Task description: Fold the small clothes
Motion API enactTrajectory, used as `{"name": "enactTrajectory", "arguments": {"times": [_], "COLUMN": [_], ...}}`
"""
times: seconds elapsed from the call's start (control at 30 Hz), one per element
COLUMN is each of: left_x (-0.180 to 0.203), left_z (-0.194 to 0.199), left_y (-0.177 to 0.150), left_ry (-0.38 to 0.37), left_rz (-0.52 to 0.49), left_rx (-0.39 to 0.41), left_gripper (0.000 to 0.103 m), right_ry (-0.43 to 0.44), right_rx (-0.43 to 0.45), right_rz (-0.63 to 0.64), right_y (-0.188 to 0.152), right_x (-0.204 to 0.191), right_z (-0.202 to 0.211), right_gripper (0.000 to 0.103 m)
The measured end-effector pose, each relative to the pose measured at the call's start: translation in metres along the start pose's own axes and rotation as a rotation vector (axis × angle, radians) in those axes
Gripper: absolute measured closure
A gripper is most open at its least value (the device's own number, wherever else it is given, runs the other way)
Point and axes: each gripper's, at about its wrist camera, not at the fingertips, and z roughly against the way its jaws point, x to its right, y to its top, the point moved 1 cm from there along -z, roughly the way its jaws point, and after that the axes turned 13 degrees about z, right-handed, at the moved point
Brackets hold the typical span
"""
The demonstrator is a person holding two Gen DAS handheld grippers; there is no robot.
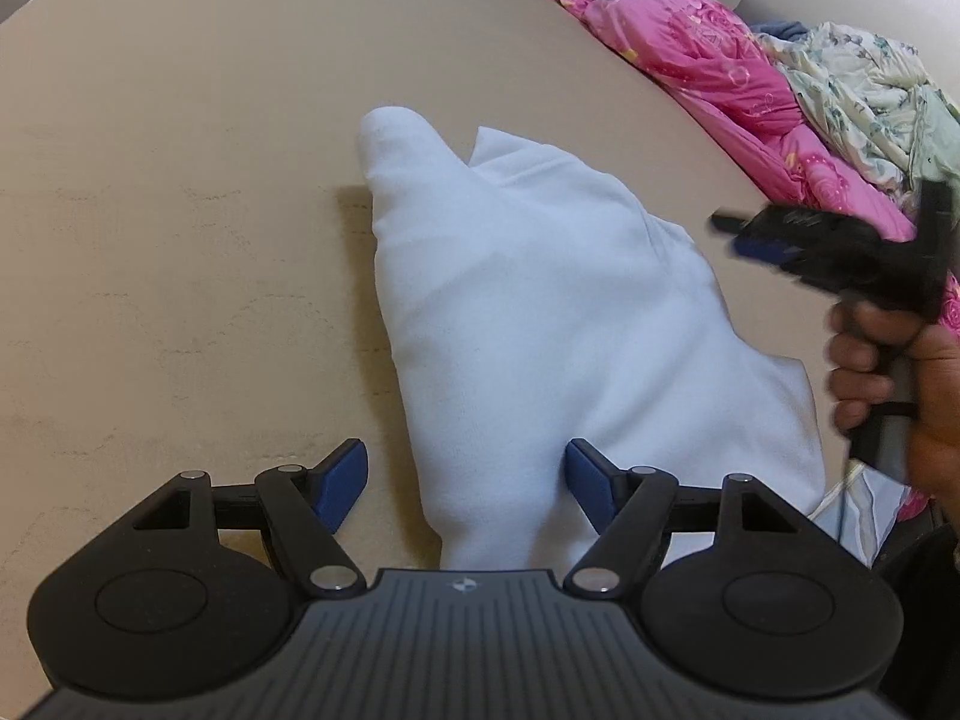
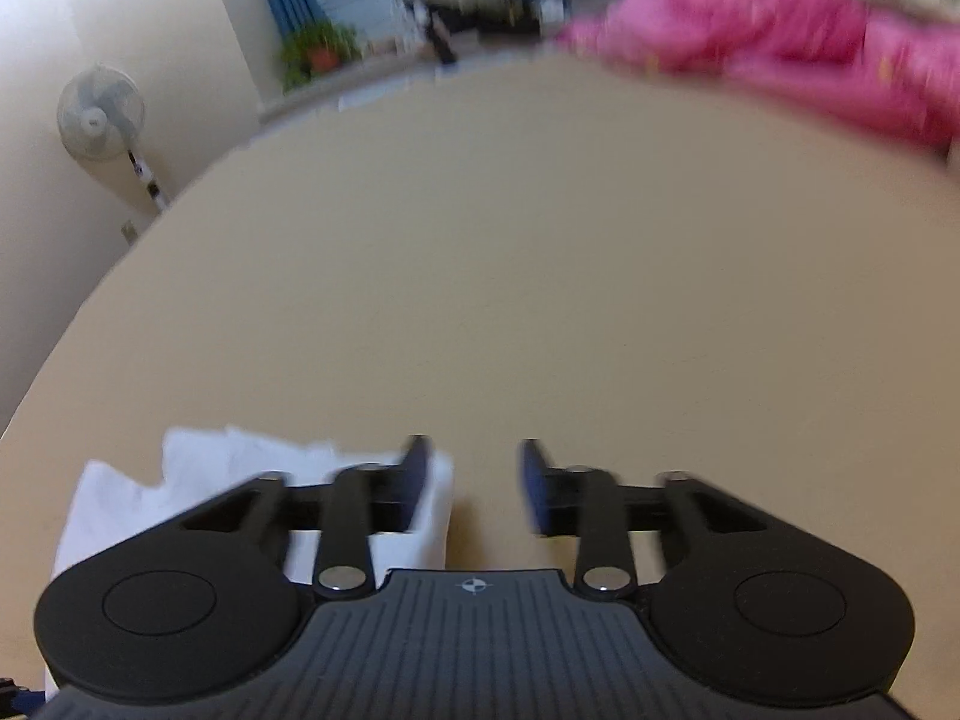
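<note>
Wide beige worktop (image 1: pixel 180 210) fills the frame, bare across the whole left half, its curved far edge up top. White garment (image 1: pixel 540 312) lies centre, no readable print. Pink bedding (image 1: pixel 720 78) crowds the upper right. Left claw (image 1: pixel 465 483) released, straddling the cloth's near end; right claw (image 2: pixel 474 480) released, over bare surface.

The left gripper (image 1: pixel 467 483) is matte black, with two round discs at its base, a ribbed dark grey plate between them bearing a small crosshair mark, silver pivot screws on its linked arms, and blue pads on its jaws. The right gripper (image 2: pixel 474 483) looks identical. The right hand (image 1: pixel 888 384) wraps a black handle.
</note>
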Motion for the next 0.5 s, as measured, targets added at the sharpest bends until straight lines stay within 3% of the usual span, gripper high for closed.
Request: {"name": "enactTrajectory", "arguments": {"times": [0.1, 0.23, 0.37, 0.47, 0.5], "left_x": [0.005, 0.009, 0.011, 0.01, 0.009], "left_z": [0.002, 0.003, 0.005, 0.005, 0.005], "left_y": [-0.003, -0.004, -0.007, -0.009, -0.009], "left_ry": [0.013, 0.02, 0.032, 0.036, 0.036], "left_rz": [-0.027, -0.031, -0.044, -0.048, -0.049], "left_rx": [0.008, 0.009, 0.016, 0.015, 0.012], "left_gripper": [0.025, 0.025, 0.025, 0.024, 0.024], "right_ry": [0.099, 0.226, 0.201, 0.113, 0.113], "right_rx": [0.044, 0.001, -0.113, -0.332, -0.362], "right_rz": [0.064, 0.208, 0.395, 0.518, 0.51], "right_y": [0.004, -0.008, -0.042, -0.083, -0.086], "right_x": [-0.014, -0.04, -0.067, -0.071, -0.071], "right_z": [0.033, 0.07, 0.084, 0.059, 0.052], "right_gripper": [0.056, 0.057, 0.057, 0.055, 0.051]}}
